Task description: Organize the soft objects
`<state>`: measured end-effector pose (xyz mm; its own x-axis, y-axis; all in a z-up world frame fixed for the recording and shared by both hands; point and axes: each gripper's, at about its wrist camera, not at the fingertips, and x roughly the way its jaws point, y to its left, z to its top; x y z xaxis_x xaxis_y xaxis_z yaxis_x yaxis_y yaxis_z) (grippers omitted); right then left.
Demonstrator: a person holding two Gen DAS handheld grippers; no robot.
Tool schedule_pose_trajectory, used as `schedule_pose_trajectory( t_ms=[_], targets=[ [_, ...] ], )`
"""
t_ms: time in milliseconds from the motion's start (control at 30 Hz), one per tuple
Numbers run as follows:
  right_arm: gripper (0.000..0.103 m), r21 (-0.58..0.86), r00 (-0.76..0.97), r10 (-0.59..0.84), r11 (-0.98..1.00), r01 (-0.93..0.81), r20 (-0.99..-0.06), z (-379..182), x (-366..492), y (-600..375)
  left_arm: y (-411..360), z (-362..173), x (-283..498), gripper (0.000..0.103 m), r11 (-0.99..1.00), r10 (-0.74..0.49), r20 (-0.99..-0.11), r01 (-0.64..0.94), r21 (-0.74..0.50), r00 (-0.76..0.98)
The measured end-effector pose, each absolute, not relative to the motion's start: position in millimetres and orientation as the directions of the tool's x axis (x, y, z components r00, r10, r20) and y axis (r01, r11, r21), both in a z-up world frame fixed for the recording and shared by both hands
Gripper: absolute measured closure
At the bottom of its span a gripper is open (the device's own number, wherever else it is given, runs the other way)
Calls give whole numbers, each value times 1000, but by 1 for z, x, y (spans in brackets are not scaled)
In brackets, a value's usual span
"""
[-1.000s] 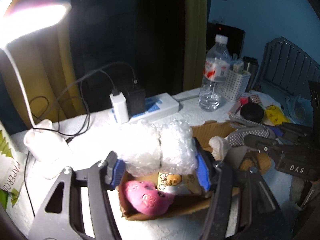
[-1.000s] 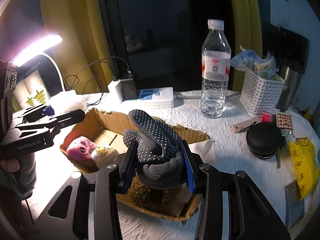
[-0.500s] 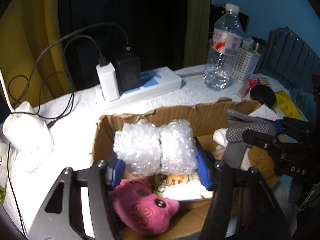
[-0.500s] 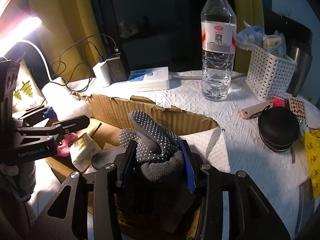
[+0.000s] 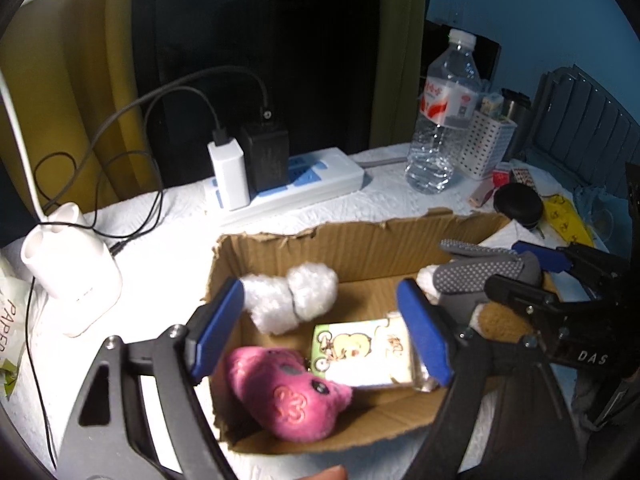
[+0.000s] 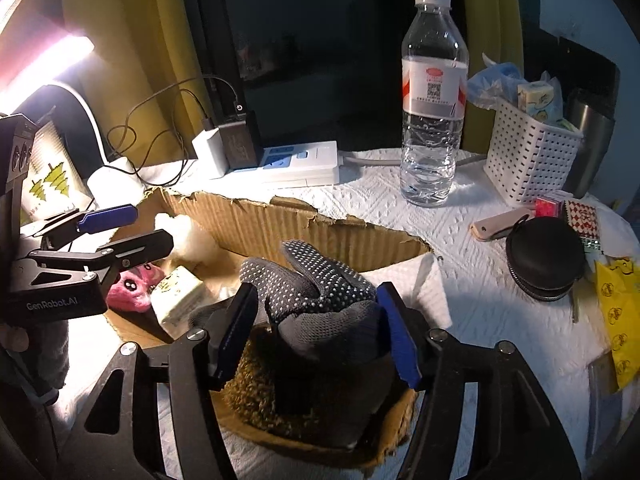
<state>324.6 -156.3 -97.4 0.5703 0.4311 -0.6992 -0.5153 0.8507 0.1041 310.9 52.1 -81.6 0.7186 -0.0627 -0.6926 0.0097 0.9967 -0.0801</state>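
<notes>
Glove (image 6: 320,292) lay between the right gripper's (image 6: 316,332) opening jaws; its knit could snag a pad and lift out of the box (image 6: 280,220)

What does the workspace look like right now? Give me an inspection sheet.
Surface: table covered in white paper towel.
Job's things: cardboard box holds bubble wrap roll, pink plush, tissue pack; dotted glove lies between the right pads.
Clutter: water bottle, white basket, black round case, yellow bag.
Grippers: left tool jaws opening, nothing between them; right tool jaws opening around the glove.
Cables: chargers in power strip, leads trail left.
Surroundings: yellow curtain, lamp.
</notes>
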Motion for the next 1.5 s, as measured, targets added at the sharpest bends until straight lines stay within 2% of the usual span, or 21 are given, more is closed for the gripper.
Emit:
schedule_pose_trajectory(
  t_ms=[1500],
  targets=[
    [38, 24, 720, 428, 867, -498, -546, -12, 167, -194, 30, 0, 128, 22, 998, -44, -520, 21, -51, 853]
  ],
)
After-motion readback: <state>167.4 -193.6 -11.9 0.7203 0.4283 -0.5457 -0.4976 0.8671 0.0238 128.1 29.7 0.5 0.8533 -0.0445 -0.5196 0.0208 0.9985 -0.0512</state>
